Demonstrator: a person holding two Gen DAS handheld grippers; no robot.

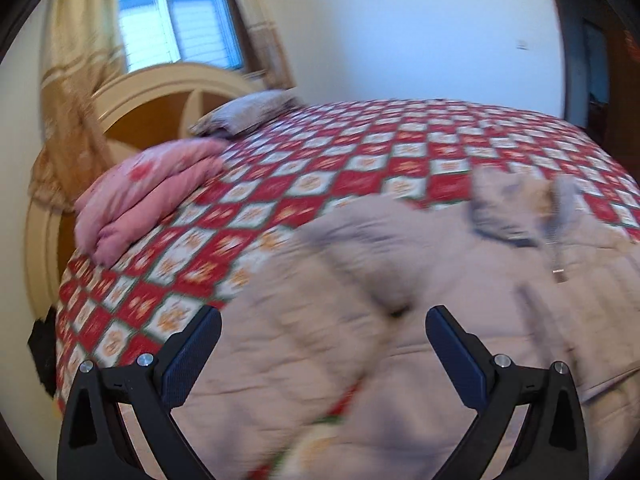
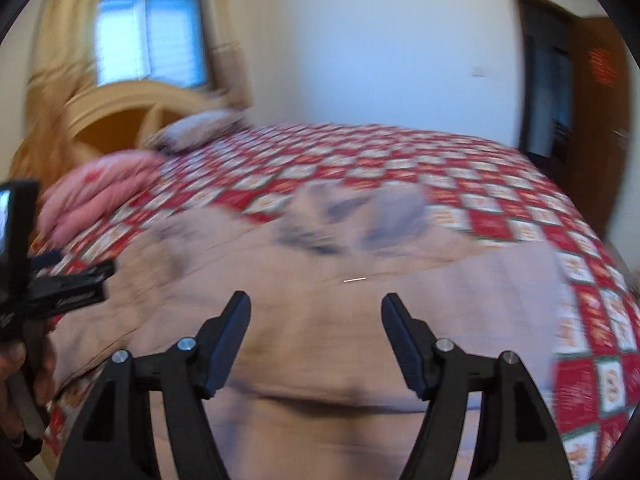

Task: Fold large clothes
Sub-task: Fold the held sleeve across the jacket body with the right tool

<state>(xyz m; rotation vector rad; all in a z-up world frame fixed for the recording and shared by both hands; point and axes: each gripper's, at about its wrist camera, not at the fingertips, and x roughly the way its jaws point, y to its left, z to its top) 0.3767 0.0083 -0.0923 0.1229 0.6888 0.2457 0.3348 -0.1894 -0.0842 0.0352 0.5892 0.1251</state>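
A large pale beige padded jacket (image 1: 420, 280) lies spread on the bed, collar (image 1: 516, 208) toward the far side, zipper pull at the right. It also shows in the right wrist view (image 2: 320, 320). My left gripper (image 1: 323, 316) is open and empty, just above the jacket's near left part. My right gripper (image 2: 316, 300) is open and empty above the jacket's near middle. The left gripper's body (image 2: 60, 284) shows at the left edge of the right wrist view, held in a hand. Both views are motion-blurred.
The bed has a red and white checked cover (image 1: 360, 152). A folded pink quilt (image 1: 148, 196) and a grey pillow (image 1: 248, 112) lie by the cream headboard (image 1: 152, 92). A window with curtains is behind; a dark doorway (image 2: 548, 80) is at right.
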